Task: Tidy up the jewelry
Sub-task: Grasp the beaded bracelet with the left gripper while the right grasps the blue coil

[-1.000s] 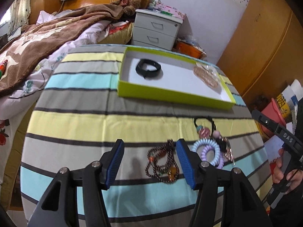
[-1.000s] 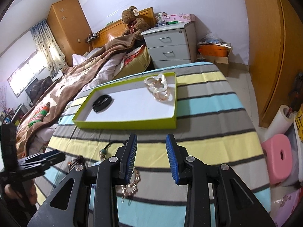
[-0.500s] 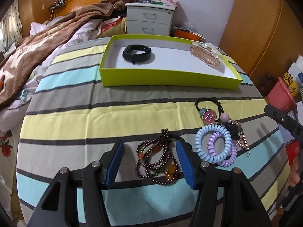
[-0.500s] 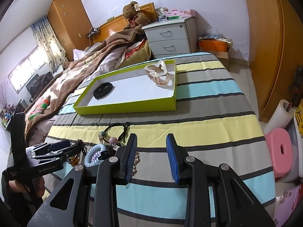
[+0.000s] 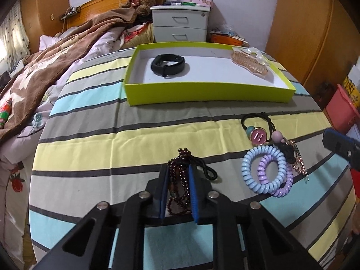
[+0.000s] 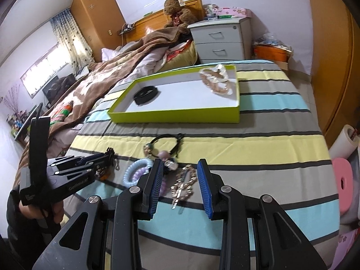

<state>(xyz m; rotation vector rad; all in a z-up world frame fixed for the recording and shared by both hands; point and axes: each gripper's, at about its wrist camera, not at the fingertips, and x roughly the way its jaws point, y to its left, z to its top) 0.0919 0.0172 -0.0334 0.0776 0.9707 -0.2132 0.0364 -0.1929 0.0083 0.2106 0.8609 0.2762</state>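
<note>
A dark red bead bracelet (image 5: 180, 154) lies on the striped tablecloth. My left gripper (image 5: 178, 168) has its jaws closing on it, and the blue pads press the beads. To its right lie a blue coil hair tie (image 5: 247, 173), a purple coil tie (image 5: 284, 189) and a black hair tie with a pink H charm (image 5: 258, 136). My right gripper (image 6: 180, 164) stands open above a gold chain (image 6: 185, 182), not touching it. The green box (image 5: 202, 92) at the back holds a black band (image 5: 167, 64) and a clear hair claw (image 5: 249, 61).
A bed with a brown blanket (image 5: 56, 63) runs along the table's left side. Behind the box stands a grey nightstand (image 5: 180, 24). A pink stool (image 6: 342, 182) and a paper roll (image 6: 344, 141) sit on the floor to the right.
My left jaws have closed onto the bead bracelet after standing wide around it. My right gripper has moved in over the gold chain and the hair ties.
</note>
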